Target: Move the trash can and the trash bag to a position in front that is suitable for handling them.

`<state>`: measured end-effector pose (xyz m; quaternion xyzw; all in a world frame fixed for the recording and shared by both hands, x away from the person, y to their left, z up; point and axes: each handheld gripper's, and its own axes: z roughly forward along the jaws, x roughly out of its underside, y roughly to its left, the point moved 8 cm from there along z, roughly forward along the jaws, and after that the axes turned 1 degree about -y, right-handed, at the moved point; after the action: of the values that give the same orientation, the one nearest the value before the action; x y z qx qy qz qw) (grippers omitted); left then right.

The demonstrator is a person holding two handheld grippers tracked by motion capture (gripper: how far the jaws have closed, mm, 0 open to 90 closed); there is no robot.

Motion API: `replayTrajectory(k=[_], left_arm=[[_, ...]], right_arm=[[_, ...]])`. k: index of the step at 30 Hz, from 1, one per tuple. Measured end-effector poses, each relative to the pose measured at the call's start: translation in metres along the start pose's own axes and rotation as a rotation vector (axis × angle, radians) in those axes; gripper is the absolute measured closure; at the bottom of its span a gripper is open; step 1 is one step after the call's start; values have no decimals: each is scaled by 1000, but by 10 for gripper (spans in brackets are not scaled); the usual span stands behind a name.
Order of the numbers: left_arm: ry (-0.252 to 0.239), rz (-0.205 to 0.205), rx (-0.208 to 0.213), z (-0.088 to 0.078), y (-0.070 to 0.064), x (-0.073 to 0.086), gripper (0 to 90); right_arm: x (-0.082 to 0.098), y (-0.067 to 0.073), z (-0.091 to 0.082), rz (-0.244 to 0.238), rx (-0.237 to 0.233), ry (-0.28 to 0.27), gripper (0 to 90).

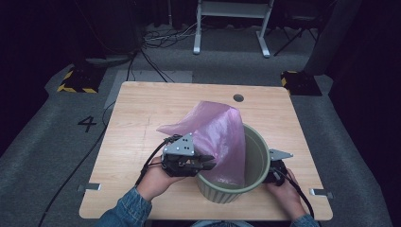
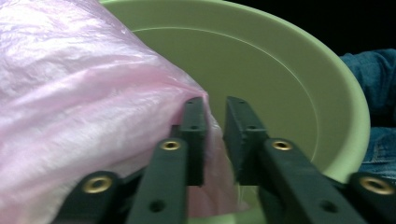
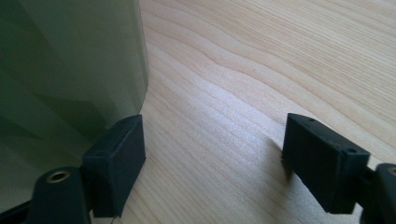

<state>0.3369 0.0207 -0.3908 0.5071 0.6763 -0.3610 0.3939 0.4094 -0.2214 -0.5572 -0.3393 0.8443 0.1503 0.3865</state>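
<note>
The step in hand looks like lining the bin (image 1: 257, 156) with the pink bag (image 1: 215, 137). The bin stands at the lower right of the table (image 1: 142, 109) in the high view. The bag droops into it from its left rim, its upper part sticking up and out toward the frame's centre.

The left gripper (image 1: 208, 165) sits at the bin's left rim. In the left gripper view its fingers (image 2: 194, 135) are a little apart, with a fold of bag film between them; the grip looks loosened, not a firm pinch. The right gripper (image 1: 274, 176) rests by the bin's right wall, low on the table. Its fingers (image 3: 116, 158) are spread wide with nothing between them, one just beside the wall.

Next, I judge, the bag's mouth must be found and opened, then drawn over the rim, with the right gripper steadying the bin.

The bag is thin, crinkled, translucent film, bunched rather than opened. The bin is pale green, round, smooth inside.
</note>
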Motion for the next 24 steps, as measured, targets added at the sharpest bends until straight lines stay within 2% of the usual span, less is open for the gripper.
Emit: replayTrajectory(k=[3,4,8,10,14,19,24], left_arm=[[-7,-9,-11,-2,0,-1,590],[-19,-6,-43,-5,1,-2,546],[-54,-17,-76,-15,2,-4,487],[-64,-25,-102,-20,3,-4,473],[-92,-37,-125,-33,2,-4,439],[-118,-48,-154,-46,1,-1,434],[-114,-55,-221,-62,7,9,431]], right_arm=[[0,0,0,1,0,-3,236],[0,0,-1,-2,-1,-7,296],[0,0,-4,-9,-10,0,388],[0,-1,-6,-10,-9,10,433],[0,-5,-10,-28,22,36,457],[-3,-9,-19,-24,32,25,464],[-13,-20,-36,-5,35,-3,469]])
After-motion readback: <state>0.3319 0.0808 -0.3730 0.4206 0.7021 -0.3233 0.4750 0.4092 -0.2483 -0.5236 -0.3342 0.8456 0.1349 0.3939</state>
